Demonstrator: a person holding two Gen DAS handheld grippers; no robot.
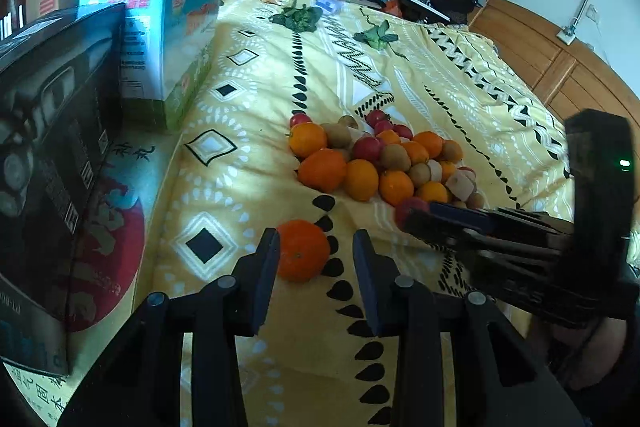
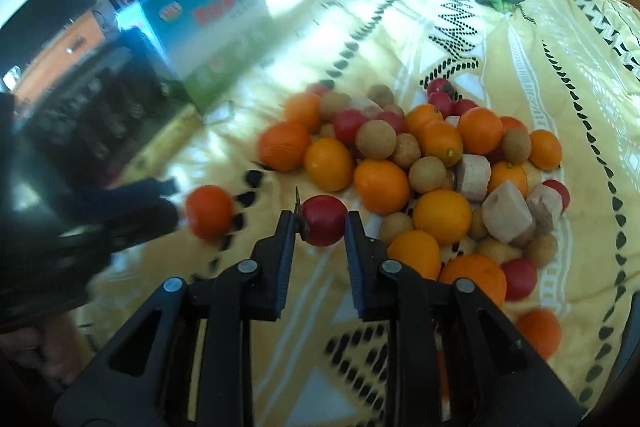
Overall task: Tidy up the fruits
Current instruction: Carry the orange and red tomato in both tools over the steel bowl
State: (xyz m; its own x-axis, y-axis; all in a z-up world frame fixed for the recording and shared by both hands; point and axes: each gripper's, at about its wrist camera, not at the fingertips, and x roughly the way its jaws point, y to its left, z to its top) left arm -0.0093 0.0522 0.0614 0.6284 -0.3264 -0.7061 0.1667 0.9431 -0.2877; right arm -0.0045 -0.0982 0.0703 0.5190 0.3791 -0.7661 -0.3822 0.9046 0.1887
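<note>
Two claws working over a heap of fruit on the bed.

The left claw (image 1: 316, 247) stands wide open, a lone orange (image 1: 302, 250) lying against its left finger. The right claw (image 2: 319, 227) is parted around a red tomato (image 2: 325, 219), fingers close on each side; whether they grip it I cannot tell. The fruit pile (image 2: 420, 163) sits on the yellow bedspread (image 1: 400, 75), beside a blue box (image 1: 168, 39).

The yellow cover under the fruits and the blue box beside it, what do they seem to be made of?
The yellow cover looks like soft woven fabric, matte: it wrinkles and sags around the fruit pile. The blue box looks like printed cardboard with a slight sheen, with sharp folded edges.
</note>
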